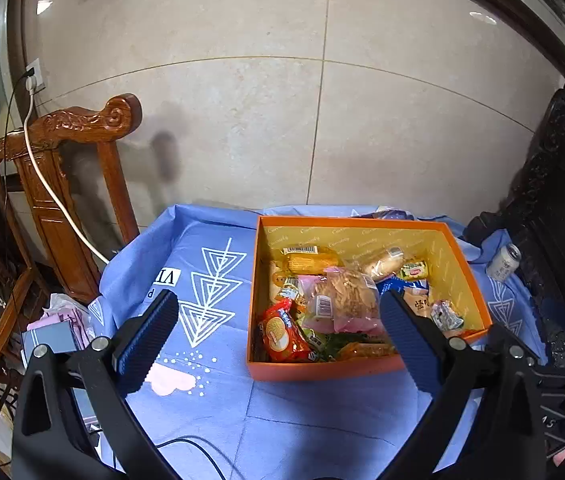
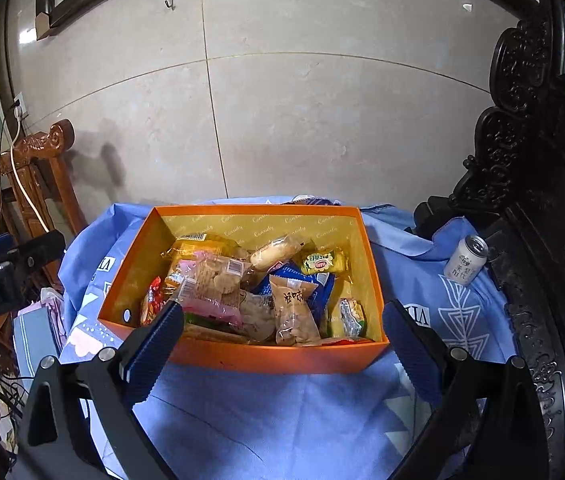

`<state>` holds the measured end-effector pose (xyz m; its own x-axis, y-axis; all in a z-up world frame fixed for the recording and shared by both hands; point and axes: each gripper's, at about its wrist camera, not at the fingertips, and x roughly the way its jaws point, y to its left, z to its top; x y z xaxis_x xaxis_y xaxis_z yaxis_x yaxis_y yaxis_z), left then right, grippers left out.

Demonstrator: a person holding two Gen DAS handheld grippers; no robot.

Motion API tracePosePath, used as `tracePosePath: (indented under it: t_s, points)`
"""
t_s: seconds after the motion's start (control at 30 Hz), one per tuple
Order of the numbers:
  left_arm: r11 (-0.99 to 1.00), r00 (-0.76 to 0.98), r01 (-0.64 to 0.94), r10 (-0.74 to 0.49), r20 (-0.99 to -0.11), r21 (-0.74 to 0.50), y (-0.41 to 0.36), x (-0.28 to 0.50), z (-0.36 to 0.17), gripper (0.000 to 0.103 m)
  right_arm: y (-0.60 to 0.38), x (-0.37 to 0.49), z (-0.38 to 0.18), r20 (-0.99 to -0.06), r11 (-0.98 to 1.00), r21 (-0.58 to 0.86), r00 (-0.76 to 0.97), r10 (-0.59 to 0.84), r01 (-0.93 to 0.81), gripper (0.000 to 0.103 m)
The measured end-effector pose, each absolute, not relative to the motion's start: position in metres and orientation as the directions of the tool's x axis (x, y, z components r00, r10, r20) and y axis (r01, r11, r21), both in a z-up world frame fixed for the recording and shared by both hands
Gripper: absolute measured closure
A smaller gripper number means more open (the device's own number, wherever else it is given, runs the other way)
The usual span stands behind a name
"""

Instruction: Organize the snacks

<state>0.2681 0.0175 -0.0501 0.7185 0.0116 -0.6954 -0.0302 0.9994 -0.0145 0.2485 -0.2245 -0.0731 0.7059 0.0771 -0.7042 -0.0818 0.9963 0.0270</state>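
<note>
Right gripper (image 2: 282, 336) jaws wide apart, empty, hovering over near wall of orange box (image 2: 282, 356) full of snack packets (image 2: 296, 312); can (image 2: 465, 260) far right.

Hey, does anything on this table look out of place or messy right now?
One thing: the white drink can sits outside the orange box, leaning tilted on the rumpled blue tablecloth by the dark carved furniture. The snacks lie piled loosely inside the box, unsorted. Nothing looks spilled or torn.

Snack-filled orange box (image 2: 242, 356) blocks centre; blue cloth (image 1: 210, 408) left lies bare.
</note>
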Motion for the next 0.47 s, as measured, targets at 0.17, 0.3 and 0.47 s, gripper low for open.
tracePosePath:
  t_s: [0.17, 0.3, 0.47]
  points:
    - [0.999, 0.719, -0.032, 0.026, -0.694, 0.004, 0.0150, 0.2695, -0.0516, 0.004, -0.2230, 0.2485, -0.0761, -0.709, 0.997, 0.032, 0.701, 0.077, -0.077, 0.003]
    - [1.000, 0.713, -0.014, 0.005, -0.701, -0.007, 0.0139, 0.2701, -0.0525, 0.004, -0.2223, 0.2485, -0.0764, -0.710, 0.996, 0.033, 0.700, 0.078, -0.078, 0.003]
    - [1.000, 0.711, -0.015, 0.006, -0.703, -0.006, 0.0132, 0.2698, -0.0527, 0.004, -0.2226, 0.2483, -0.0767, -0.710, 0.996, 0.034, 0.700, 0.078, -0.077, 0.003]
